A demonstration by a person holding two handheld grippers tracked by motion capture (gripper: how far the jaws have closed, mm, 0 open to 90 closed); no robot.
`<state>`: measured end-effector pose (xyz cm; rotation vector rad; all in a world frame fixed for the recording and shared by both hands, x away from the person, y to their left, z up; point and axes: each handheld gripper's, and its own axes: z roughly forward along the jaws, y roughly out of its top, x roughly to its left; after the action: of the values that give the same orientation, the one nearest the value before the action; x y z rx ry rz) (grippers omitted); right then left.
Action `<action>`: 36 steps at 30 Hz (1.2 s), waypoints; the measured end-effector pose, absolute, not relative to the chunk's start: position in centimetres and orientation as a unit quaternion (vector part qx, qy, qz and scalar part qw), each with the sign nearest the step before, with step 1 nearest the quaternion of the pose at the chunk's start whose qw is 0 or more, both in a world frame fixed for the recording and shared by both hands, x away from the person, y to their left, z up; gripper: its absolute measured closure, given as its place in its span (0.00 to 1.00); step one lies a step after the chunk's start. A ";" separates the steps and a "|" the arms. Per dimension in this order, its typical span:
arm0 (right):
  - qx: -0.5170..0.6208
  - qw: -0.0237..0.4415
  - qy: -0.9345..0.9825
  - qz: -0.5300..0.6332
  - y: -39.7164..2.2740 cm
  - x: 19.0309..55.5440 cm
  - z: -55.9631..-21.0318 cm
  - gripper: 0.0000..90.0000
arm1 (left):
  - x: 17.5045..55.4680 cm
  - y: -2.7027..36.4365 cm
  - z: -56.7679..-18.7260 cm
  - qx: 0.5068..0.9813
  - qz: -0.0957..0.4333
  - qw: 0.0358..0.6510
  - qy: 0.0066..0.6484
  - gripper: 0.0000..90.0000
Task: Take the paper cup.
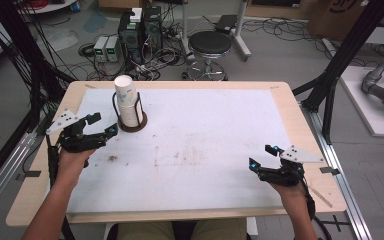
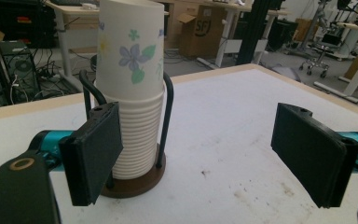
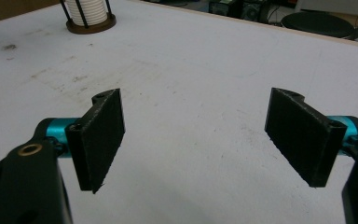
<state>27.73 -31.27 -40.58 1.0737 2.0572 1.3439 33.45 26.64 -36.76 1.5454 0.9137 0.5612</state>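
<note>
Paper cups, stacked upside down in a tall column, stand inside a black wire holder on a round brown wooden base at the far left of the worktop. The topmost cup sits tilted on the stack and carries a printed pattern of blue-violet flowers with green leaves; no writing can be read on it. In the left gripper view, the ribbed rims of the nested cups show between two upright wires of the holder. The left hand-held gripper is held just beside the holder, on its near left side; its jaws stand wide apart and grasp nothing, and in its own view one jaw overlaps the stack while the other hangs over bare worktop. The right hand-held gripper is held near the front right corner of the worktop, well apart from the cups; its jaws are likewise spread and empty above the stained white surface, with the cup holder far off at the upper left of its view. Behind the worktop in the left gripper view, a cardboard box bears the printed letters "SF". Beyond the far edge in the high view stand a round black stool and computer towers among floor cables.
</note>
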 end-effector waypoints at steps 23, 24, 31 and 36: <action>0.385 0.225 0.747 0.493 -31.3 27.9 -40.6 0.23 | 39.3 24.6 -32.2 0.690 0.256 0.546 0.401 0.18; 0.384 0.225 0.747 0.493 -31.3 27.9 -40.6 0.23 | 39.5 24.4 -32.1 0.689 0.258 0.545 0.403 0.18; 0.385 0.222 0.748 0.494 -31.4 27.8 -40.6 0.23 | 41.3 23.5 -32.0 0.698 0.258 0.525 0.414 0.18; 0.382 0.221 0.749 0.494 -31.3 27.9 -40.6 0.23 | 42.7 23.0 -31.7 0.699 0.266 0.509 0.426 0.18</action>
<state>27.91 -31.27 -40.61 1.0562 2.0704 1.3667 42.67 23.00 -31.72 1.6824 1.0265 0.6410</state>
